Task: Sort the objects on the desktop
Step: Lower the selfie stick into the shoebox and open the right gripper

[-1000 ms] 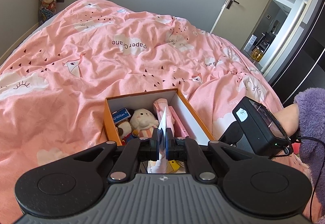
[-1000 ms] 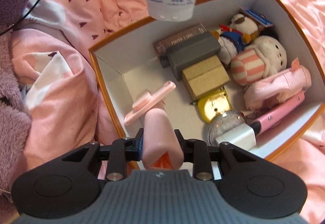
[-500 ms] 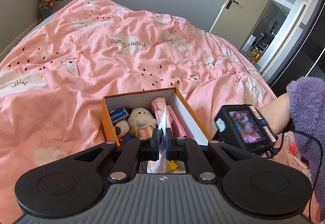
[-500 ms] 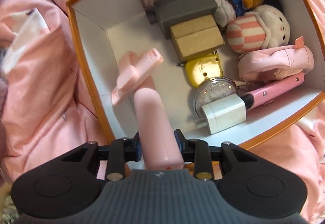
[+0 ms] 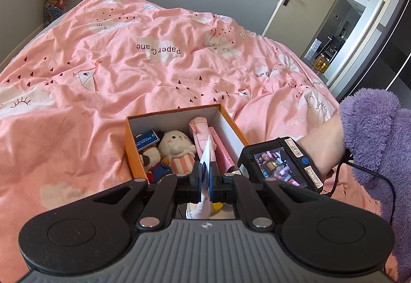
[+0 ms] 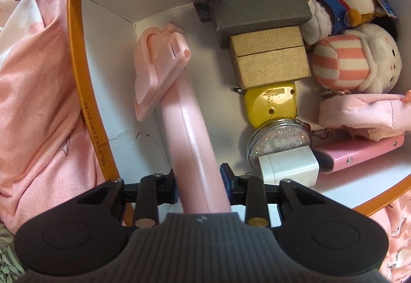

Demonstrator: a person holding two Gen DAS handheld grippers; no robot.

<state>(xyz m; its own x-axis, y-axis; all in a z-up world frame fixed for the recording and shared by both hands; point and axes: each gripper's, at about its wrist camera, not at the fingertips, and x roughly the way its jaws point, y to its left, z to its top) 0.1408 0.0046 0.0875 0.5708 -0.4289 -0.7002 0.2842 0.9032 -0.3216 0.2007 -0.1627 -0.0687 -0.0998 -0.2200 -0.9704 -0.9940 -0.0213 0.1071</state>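
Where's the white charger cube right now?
Right wrist view: white charger cube sits inside the orange box, near wall, touching the glitter disc, right of the gripped pink stick.

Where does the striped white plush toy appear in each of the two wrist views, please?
Left wrist: the striped plush lies mid-frame in the orange box, just beyond the left claw.
Right wrist: striped plush at right edge.
Shared landmark: the pink pouch beside it.
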